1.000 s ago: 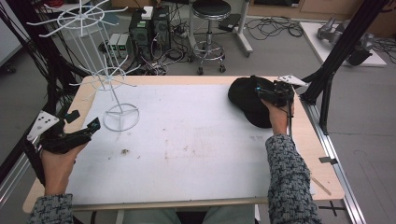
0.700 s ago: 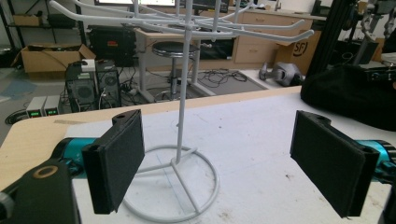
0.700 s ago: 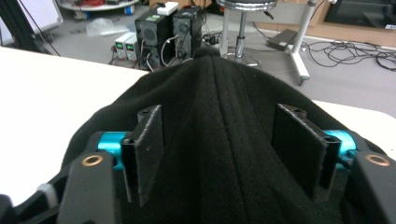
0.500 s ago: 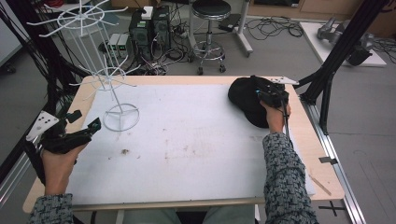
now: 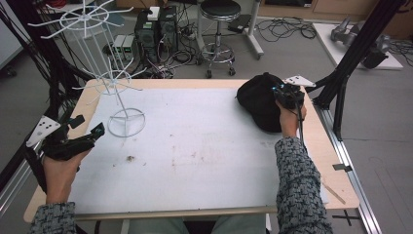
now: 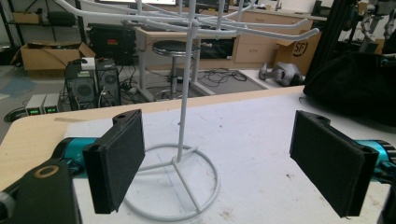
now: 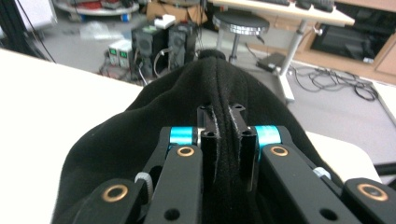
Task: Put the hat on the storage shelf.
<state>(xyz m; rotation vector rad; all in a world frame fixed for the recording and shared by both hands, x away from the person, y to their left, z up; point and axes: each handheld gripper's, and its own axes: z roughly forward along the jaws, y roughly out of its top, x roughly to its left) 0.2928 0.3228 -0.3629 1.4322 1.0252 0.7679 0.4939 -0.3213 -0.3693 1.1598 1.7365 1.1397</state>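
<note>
From the high view, the right gripper [image 5: 287, 95] had slid a little closer to the soft black cloth cap [image 5: 258, 100] at the far right of the table [image 5: 195, 146]. That looked like a grab getting ready for a lift. The left gripper [image 5: 85, 131] had stayed put near the white wire rack with hooks [image 5: 114, 87].

In the left gripper view, the left gripper [image 6: 233, 154] was wide open and held nothing. The rack [image 6: 187, 93] stood just ahead.

In the right gripper view, the right gripper [image 7: 224, 135] was pinched tight on a fold of the cap [image 7: 140, 130].

No boxes or bowls were on the table.
</note>
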